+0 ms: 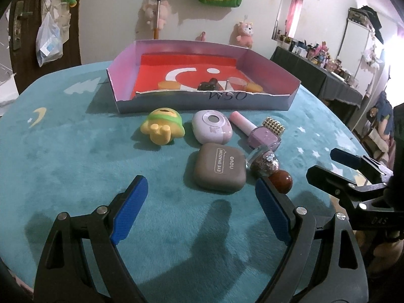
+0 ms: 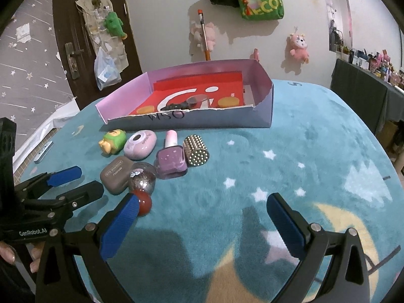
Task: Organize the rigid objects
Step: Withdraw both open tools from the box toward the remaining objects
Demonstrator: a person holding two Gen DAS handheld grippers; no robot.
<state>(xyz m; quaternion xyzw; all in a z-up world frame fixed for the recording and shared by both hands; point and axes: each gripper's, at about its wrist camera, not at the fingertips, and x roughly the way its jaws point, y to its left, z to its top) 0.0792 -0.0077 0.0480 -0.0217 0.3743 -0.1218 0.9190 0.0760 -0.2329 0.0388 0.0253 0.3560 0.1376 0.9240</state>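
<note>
Several small objects lie in a cluster on the teal cloth: a yellow-green duck toy [image 1: 162, 128] [image 2: 112, 141], a pink oval case [image 1: 212, 129] [image 2: 140, 143], a brown eye-shadow case [image 1: 217, 167] [image 2: 116, 174], a purple nail polish bottle [image 1: 255, 132] [image 2: 171, 160], a glitter bottle [image 1: 263, 162] [image 2: 142, 178], a red ball [image 1: 281, 181] [image 2: 144, 203] and a studded gold cylinder [image 1: 274, 126] [image 2: 196, 150]. My left gripper [image 1: 202, 209] is open, just short of the eye-shadow case. My right gripper [image 2: 202, 222] is open, right of the ball.
A shallow cardboard box [image 1: 202, 101] [image 2: 262, 116] with a red lining stands behind the cluster and holds a few small items. A wall with hung plush toys is behind it. A cluttered dark shelf [image 1: 328, 75] stands at the right.
</note>
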